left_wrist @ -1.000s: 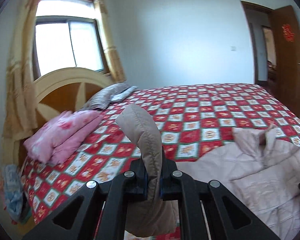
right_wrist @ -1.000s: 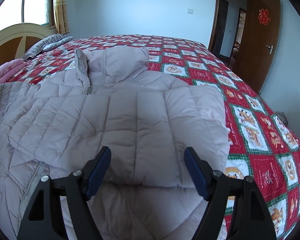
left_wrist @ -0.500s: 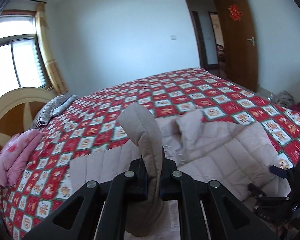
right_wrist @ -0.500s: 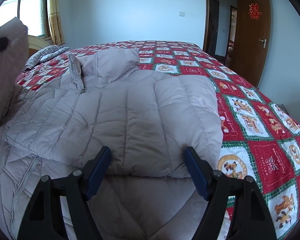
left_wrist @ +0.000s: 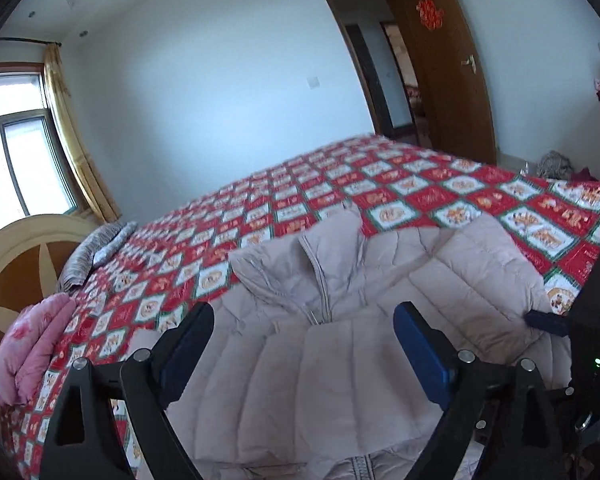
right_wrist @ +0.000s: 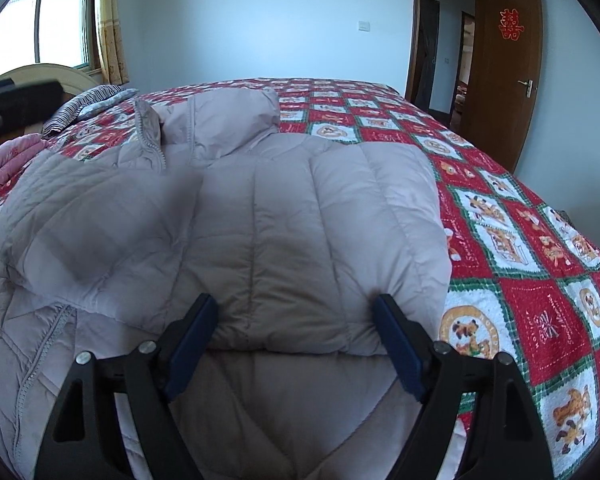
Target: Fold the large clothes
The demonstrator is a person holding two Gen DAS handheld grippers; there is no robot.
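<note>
A pale beige quilted down jacket (left_wrist: 340, 344) lies on the bed, collar toward the far side, with both sleeves folded in over its front (right_wrist: 292, 216). My left gripper (left_wrist: 304, 344) is open and empty, above the jacket's chest near the zip. My right gripper (right_wrist: 296, 332) is open, its jaws either side of the cuff end of the folded right sleeve (right_wrist: 284, 316). The right gripper also shows at the right edge of the left wrist view (left_wrist: 548, 322).
The bed has a red, white and green patchwork cover (right_wrist: 500, 240). A folded pink quilt (left_wrist: 32, 352) and a striped pillow (left_wrist: 92, 252) lie by the wooden headboard (left_wrist: 16, 264). A window is at the left and an open brown door (right_wrist: 500, 68) at the right.
My left gripper was shut on the beige sleeve and carried it rightward over the jacket. Now it has opened and the sleeve lies on the jacket. The right gripper stayed open and moved little.
</note>
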